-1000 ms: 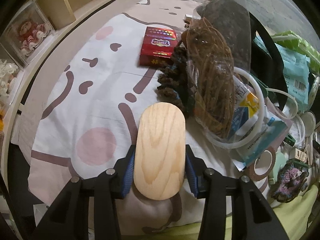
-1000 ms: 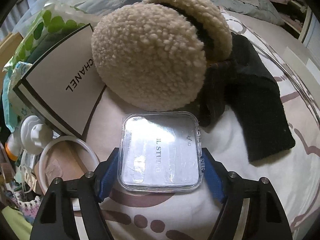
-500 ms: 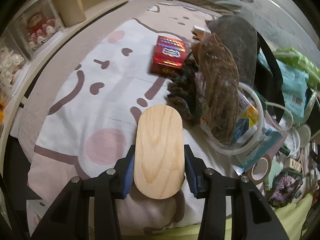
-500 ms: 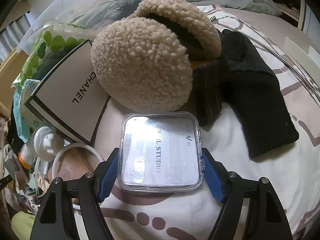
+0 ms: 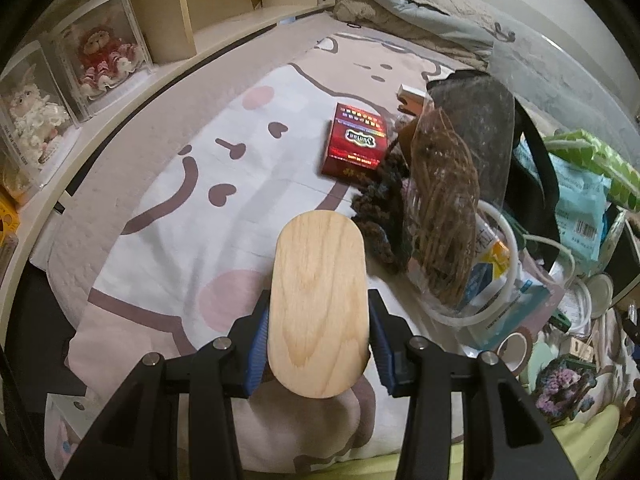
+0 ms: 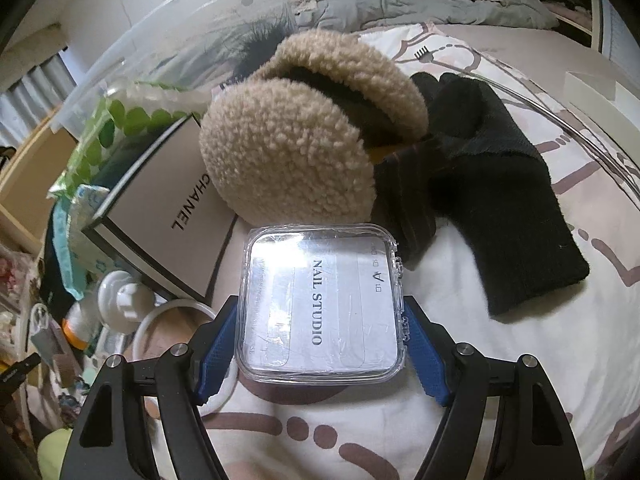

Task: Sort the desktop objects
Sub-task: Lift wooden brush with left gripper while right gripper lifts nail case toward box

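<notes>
Left wrist view: red box (image 5: 356,141) now seen further right and farther off, turned more square-on; doll display cases (image 5: 100,44) at far left brought fuller into view. Right wrist view: label on clear plastic case (image 6: 322,306), earlier washed out by glare, now read in full; fleece earmuffs (image 6: 304,132) seen higher.

From my left cam, the card box (image 5: 357,145) sits on the blanket (image 5: 168,216), left of the bagged pile (image 5: 444,216). On my right cam, the earmuffs (image 6: 296,148) lie between the Chanel box (image 6: 168,208) and the glove (image 6: 504,200).
</notes>
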Tool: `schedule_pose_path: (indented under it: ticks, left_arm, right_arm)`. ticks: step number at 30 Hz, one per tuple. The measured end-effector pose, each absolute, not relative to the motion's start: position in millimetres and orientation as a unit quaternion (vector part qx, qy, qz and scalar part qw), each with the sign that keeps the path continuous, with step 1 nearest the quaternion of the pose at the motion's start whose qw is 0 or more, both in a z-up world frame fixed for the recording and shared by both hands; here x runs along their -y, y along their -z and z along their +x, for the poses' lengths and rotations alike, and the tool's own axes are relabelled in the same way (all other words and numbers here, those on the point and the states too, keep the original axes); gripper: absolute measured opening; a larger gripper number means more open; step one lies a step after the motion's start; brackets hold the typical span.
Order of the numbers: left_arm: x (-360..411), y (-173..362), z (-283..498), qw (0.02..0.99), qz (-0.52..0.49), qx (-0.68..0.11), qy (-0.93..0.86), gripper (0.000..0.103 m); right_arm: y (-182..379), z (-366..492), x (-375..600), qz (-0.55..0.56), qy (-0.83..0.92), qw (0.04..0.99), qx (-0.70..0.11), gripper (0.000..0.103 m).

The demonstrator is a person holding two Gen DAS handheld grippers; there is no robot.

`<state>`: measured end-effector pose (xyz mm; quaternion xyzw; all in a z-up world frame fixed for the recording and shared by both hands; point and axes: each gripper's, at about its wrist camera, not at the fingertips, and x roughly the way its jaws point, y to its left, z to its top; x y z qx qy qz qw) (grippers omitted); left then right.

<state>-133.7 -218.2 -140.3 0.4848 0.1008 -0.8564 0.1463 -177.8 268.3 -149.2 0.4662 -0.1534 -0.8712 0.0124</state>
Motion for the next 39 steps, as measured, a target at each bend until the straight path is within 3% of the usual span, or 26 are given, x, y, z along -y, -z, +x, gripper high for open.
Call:
schedule_pose_path:
  ticks: [6,16,39]
  left_arm:
    - [218.8,128.0,-132.5,0.132,0.478,-0.121,0.86,0.044]
    - [164.4,85.1,-135.4,0.093,0.429,-0.07,0.896,0.044]
    - [57.1,31.2,-164.6,-0.01,0.354,-0.039,0.934,0.044]
  right_arm:
    - [157.5,-176.1,-269.7,0.458,0.872,0.018,0.171,0.077]
    - [147.6,-169.7,-277.3,0.425,0.884,0.038,0.19,0.077]
    - [122.2,-166.7,-258.5,0.382,0.905,0.1,0.159,0.077]
